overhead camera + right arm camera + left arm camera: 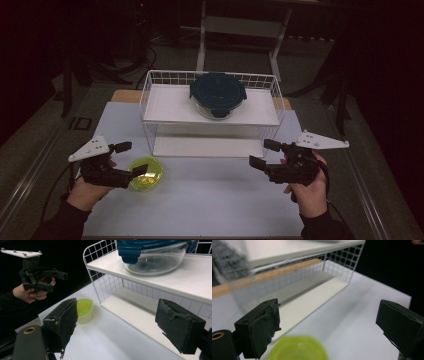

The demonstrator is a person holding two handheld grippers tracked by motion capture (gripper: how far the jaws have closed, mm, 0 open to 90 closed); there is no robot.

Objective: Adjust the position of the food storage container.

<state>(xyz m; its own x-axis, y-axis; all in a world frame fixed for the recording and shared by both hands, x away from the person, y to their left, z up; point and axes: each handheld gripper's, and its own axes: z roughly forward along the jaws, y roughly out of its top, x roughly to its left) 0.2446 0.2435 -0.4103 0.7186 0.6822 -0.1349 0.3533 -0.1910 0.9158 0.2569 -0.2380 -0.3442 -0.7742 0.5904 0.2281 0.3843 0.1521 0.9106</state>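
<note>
Yellow-green cup (145, 174) sits on the white table (210, 200) near its left edge, in front of the wire rack's (150, 87) left front corner and clear of it. It is a small translucent container with a many-sided rim, standing upright.

Left gripper (131, 158) hovers at the cup, its two black jaws set wide apart; from above, the lower jaw overlaps the cup's near-left rim (whether it touches cannot be told). In the left gripper view the cup (298, 348) is a blurred green shape low between the jaws, with neither pad pressing on it. A hand (90, 192) in a dark sleeve holds this gripper from the table's left front.

Right gripper (264, 154) is held over the right part of the table, in front of the rack's right front corner, well apart from the cup. Its jaws stand wide apart with nothing between them, pointing left toward the rack. In the right gripper view the cup (84, 307) appears farther off, beyond the left jaw.

White wire rack stands toward the back edge of the table, with a lower shelf and an upper shelf (170, 107). On the upper shelf, right of centre, rests a clear round container (218, 95) closed with a dark blue clip-on lid.
</note>
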